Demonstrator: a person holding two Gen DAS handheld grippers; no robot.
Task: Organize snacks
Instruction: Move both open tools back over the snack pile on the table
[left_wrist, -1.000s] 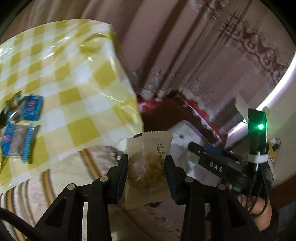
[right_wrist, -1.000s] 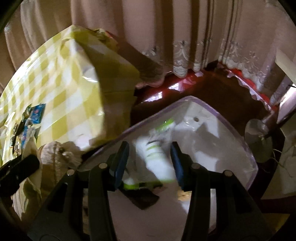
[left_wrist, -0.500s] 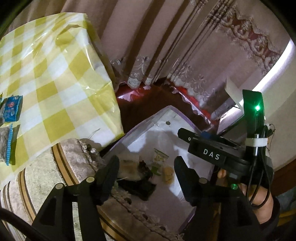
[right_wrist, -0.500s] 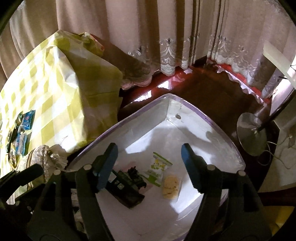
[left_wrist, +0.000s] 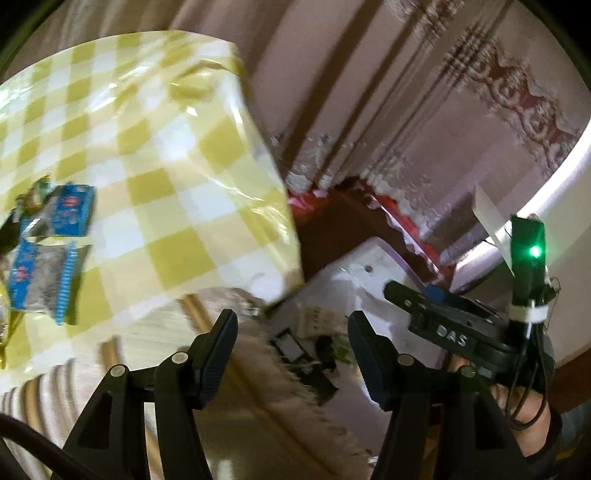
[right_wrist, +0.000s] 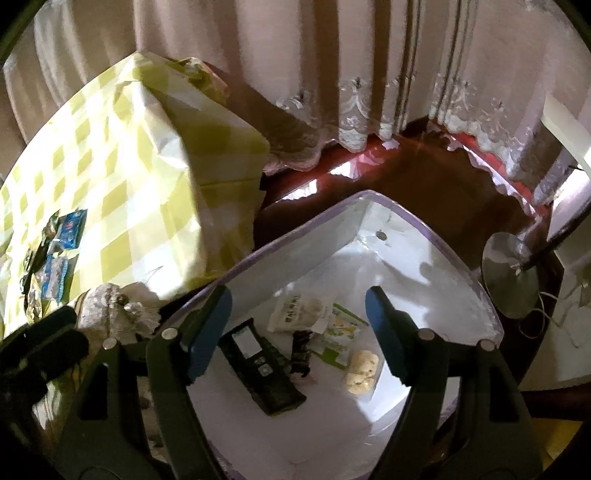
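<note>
A white bin with a purple rim (right_wrist: 369, 194) stands on the floor beside the table. In it lie a white packet (right_wrist: 295, 314), a green-and-white packet (right_wrist: 340, 332), a clear-wrapped pastry (right_wrist: 362, 371), a small dark snack (right_wrist: 301, 350) and a black remote-like item (right_wrist: 258, 365). My right gripper (right_wrist: 299, 314) hangs above the bin, its jaws opening with nothing between them. My left gripper (left_wrist: 291, 343) is open and empty over the bin's near edge. Two blue snack packets (left_wrist: 70, 216) (left_wrist: 40, 280) lie on the yellow checked tablecloth (left_wrist: 166, 147).
Pale curtains (right_wrist: 332, 74) hang behind the bin over a glossy red-brown floor (right_wrist: 424, 177). A round metal lamp base (right_wrist: 511, 275) stands right of the bin. A fringed beige cloth (left_wrist: 258, 387) lies between table and bin. A hand (left_wrist: 532, 410) holds the right gripper's body.
Both grippers opened. The left let go of the pastry packet and the right let go of the green-and-white packet; both lie in the bin. The left view swung back toward the table.
</note>
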